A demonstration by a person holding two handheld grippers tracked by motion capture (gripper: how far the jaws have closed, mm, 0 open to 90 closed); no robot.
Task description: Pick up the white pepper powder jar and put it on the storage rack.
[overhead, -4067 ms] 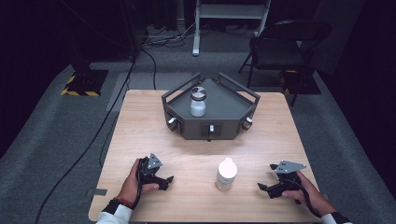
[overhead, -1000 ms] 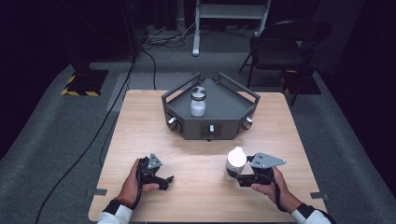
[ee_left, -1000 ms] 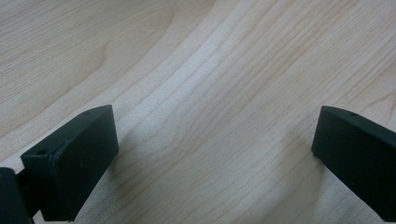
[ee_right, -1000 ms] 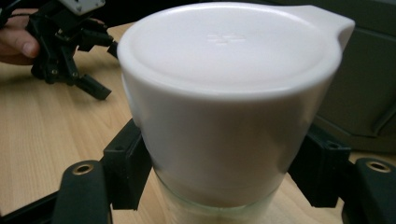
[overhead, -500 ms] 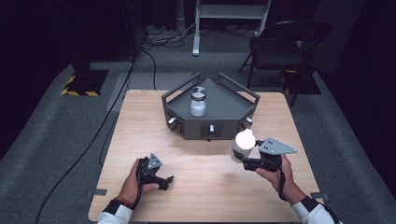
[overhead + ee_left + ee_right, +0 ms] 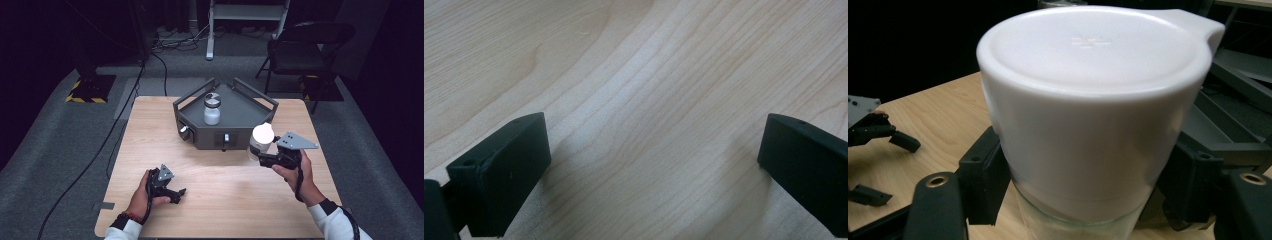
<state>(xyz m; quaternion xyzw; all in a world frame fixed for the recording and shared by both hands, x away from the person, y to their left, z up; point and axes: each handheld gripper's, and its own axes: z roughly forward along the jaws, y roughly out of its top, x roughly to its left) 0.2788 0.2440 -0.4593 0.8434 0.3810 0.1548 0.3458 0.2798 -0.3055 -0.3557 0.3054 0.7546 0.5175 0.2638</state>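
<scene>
The right gripper (image 6: 260, 159) has its jaws clenched on a jar (image 6: 261, 140) with a white lid, gripping it just under the lid where the clear glass begins; in the right gripper view the jar (image 6: 1093, 115) stands upright between the two black jaws, which press on it from either side. In the high view the jar is lifted off the wooden surface (image 6: 220, 200) and hangs just in front of the right front corner of the dark grey tray (image 6: 240, 116) that sits at the far middle of the surface. A second jar (image 6: 211, 109), with a darker lid, stands upright inside that tray, well apart from the held one. The left gripper (image 6: 176, 194) rests low at the near left of the surface, held in the person's left hand (image 6: 142, 197), well apart from the tray and both jars. In the left gripper view its jaws stand released and wide apart, with bare wood grain between them. A black chair (image 6: 305, 47) stands on the grey floor beyond the surface.
</scene>
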